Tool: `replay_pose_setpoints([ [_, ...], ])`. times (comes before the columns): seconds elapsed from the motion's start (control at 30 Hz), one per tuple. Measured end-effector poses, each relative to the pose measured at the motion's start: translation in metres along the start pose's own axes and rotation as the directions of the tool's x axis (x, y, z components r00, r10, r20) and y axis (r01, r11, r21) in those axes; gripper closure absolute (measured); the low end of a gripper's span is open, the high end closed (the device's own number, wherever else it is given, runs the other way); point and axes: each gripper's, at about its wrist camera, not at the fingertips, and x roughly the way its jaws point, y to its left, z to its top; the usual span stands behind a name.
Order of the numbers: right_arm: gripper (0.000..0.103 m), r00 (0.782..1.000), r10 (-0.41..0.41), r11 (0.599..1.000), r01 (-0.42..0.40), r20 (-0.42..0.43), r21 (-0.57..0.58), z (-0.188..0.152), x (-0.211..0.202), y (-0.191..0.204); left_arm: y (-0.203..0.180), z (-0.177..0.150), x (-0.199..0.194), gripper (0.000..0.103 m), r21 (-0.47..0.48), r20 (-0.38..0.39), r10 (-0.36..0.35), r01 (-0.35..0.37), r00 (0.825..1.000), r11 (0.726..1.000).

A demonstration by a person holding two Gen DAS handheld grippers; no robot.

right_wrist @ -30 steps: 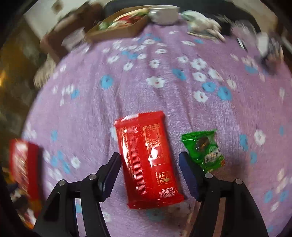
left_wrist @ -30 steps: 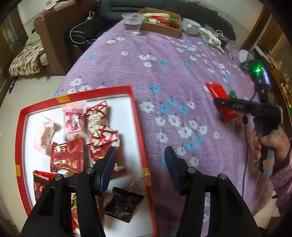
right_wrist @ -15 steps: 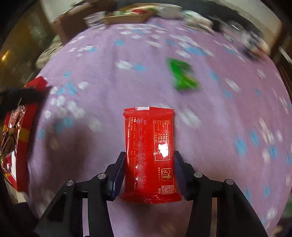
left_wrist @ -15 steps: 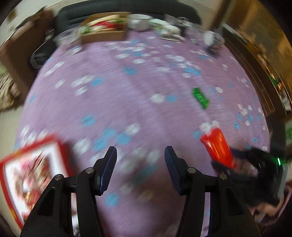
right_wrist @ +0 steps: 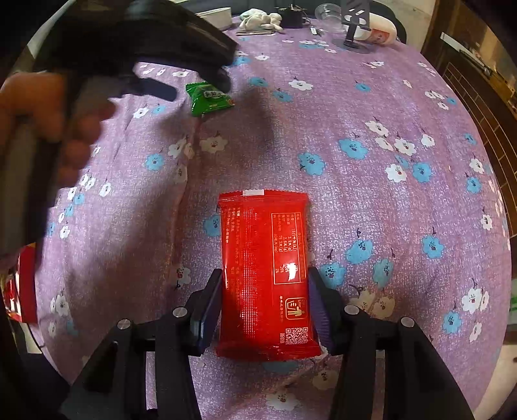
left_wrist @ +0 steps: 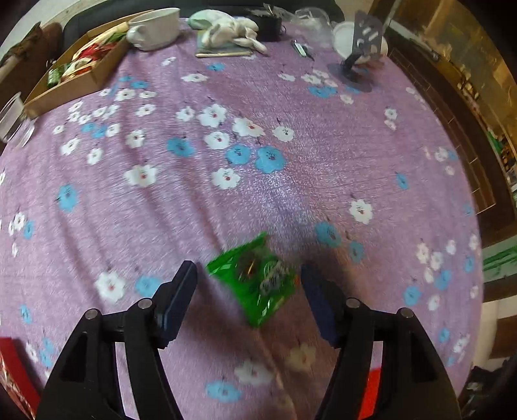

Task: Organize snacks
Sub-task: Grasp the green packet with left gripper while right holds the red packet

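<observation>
Green snack packet [left_wrist: 255, 278] lies flat on the purple table [left_wrist: 290, 161], between the left tool's [left_wrist: 248, 290] opening jaws, untouched; drop straight down, straddle its skewed sides, then pinch. Right tool [right_wrist: 265, 300] pinches the red packet [right_wrist: 263, 271] by its long edges. Open cloth all round; box [left_wrist: 64, 87], mug [left_wrist: 155, 29] far off; red tray [right_wrist: 22, 284] sits at left edge.

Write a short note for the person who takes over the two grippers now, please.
Right gripper: fingers shut on the red pack, above the cloth.
Left gripper: fingers opening around the green candy, not gripping it; it lies on the cloth.
Tray: only its red edge shows, at the far left.
Done: red pack grasped.
Left: carry it to the tray, then grasp and bring the candy.
</observation>
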Motion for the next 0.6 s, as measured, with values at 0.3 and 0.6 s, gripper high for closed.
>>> replay_pose_setpoints([
  [0.3,0.049,0.999,0.052,0.999,-0.052,0.012,0.016,-0.004,-0.007,-0.008,-0.010,-0.009,-0.001,0.070,0.171,0.120,0.026,-0.047,0.992,0.984],
  [0.6,0.052,0.997,0.073,0.997,-0.073,-0.025,0.012,0.018,-0.001,-0.022,0.023,-0.023,-0.015,0.083,0.137,0.089,-0.068,0.056,0.994,0.989],
])
